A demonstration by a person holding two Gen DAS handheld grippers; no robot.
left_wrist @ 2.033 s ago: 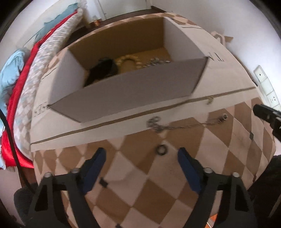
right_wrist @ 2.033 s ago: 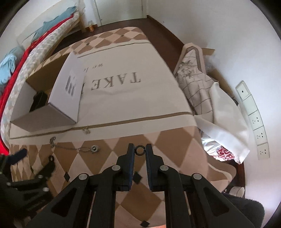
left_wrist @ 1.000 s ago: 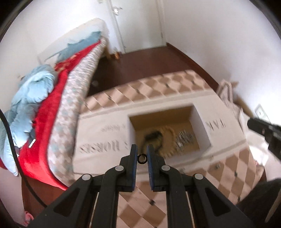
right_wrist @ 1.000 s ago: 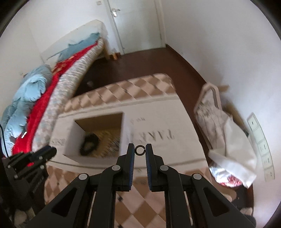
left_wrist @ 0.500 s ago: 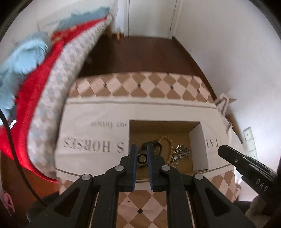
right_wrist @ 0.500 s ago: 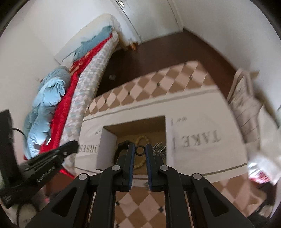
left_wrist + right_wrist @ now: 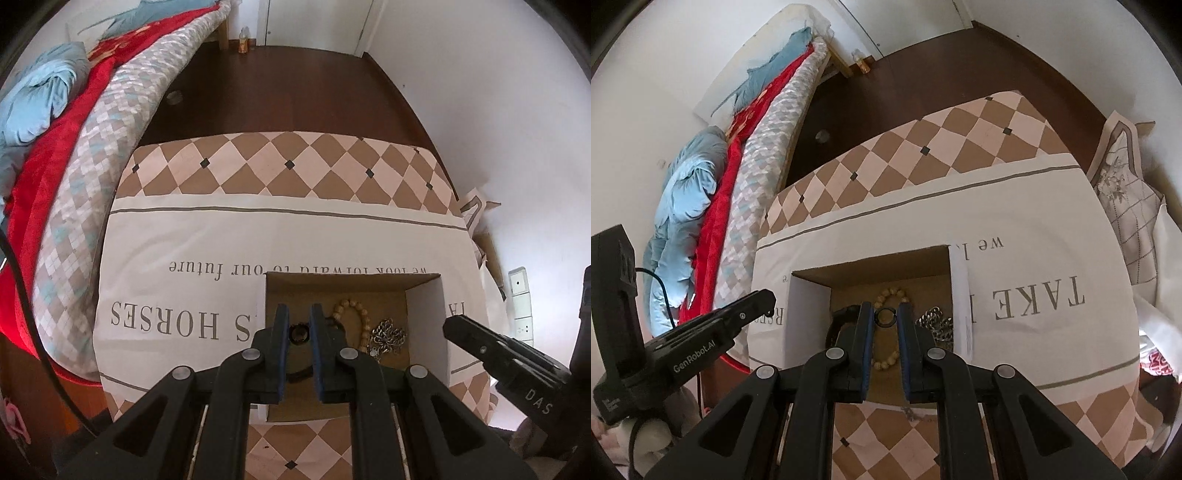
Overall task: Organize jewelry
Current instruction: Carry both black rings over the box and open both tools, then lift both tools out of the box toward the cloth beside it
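Left wrist: both claws, each clamped on a ring (image 7: pixel 299 332), have seemingly descended over the box (image 7: pixel 424 314).

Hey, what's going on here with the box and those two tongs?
A person is sorting jewelry into an open cardboard box. The left tongs pinch a small dark ring over the box, and the right tongs pinch another ring. A beaded bracelet and silver chain already lie inside.

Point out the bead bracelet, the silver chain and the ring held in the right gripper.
bead bracelet (image 7: pixel 891 291), right wrist view, top of the bead loop.
silver chain (image 7: pixel 388 334), left wrist view, middle of the heap.
ring (image 7: pixel 885 318), right wrist view, lower rim, between the right gripper (image 7: pixel 885 314) fingers.
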